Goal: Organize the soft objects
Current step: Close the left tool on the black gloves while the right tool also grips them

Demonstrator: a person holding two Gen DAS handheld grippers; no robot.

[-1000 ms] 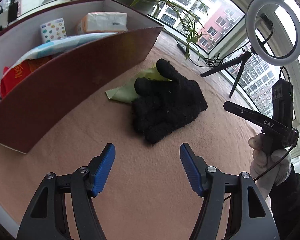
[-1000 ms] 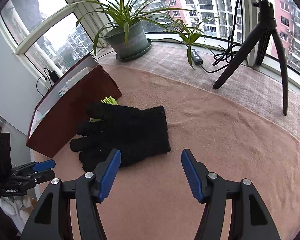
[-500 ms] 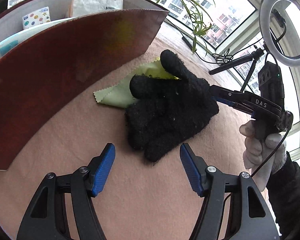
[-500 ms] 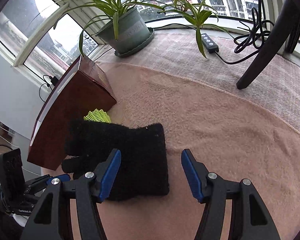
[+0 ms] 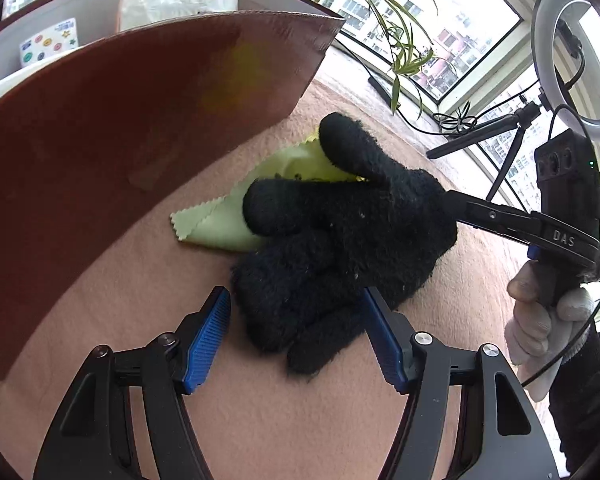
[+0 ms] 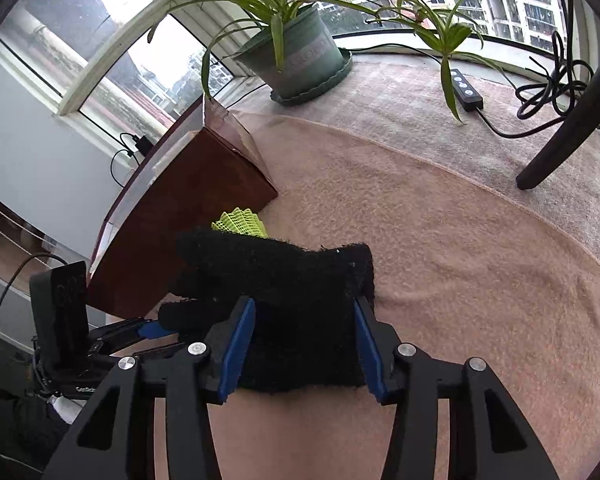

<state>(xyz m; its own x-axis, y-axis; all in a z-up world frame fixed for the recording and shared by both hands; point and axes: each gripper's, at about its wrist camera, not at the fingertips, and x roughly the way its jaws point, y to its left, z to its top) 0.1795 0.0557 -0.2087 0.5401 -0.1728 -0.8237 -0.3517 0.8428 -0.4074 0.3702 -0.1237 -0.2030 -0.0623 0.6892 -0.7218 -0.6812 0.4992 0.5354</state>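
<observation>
A black knitted glove (image 5: 340, 248) lies on the pink towel, partly over a pale green cloth (image 5: 228, 224). In the left wrist view my left gripper (image 5: 296, 340) is open, its blue pads either side of the glove's fingertips without squeezing them. In the right wrist view the glove's cuff (image 6: 300, 320) sits between the blue pads of my right gripper (image 6: 300, 344). Its jaws are closing, and the pads touch the cuff, whose far edge puckers up. A yellow-green mesh edge (image 6: 240, 222) peeks out behind the glove.
A brown open box (image 5: 120, 140) stands just left of the glove and holds a tissue pack (image 5: 172, 4) and a sticker-printed pack (image 5: 48, 44). Behind are a potted plant (image 6: 300, 60), a power strip (image 6: 466, 92), a tripod leg (image 6: 560, 140) and a ring light (image 5: 572, 52).
Both grippers came down and in toward the glove. The right gripper's jaws narrowed around the cuff, and the left gripper's pads now flank the glove's fingertips.
</observation>
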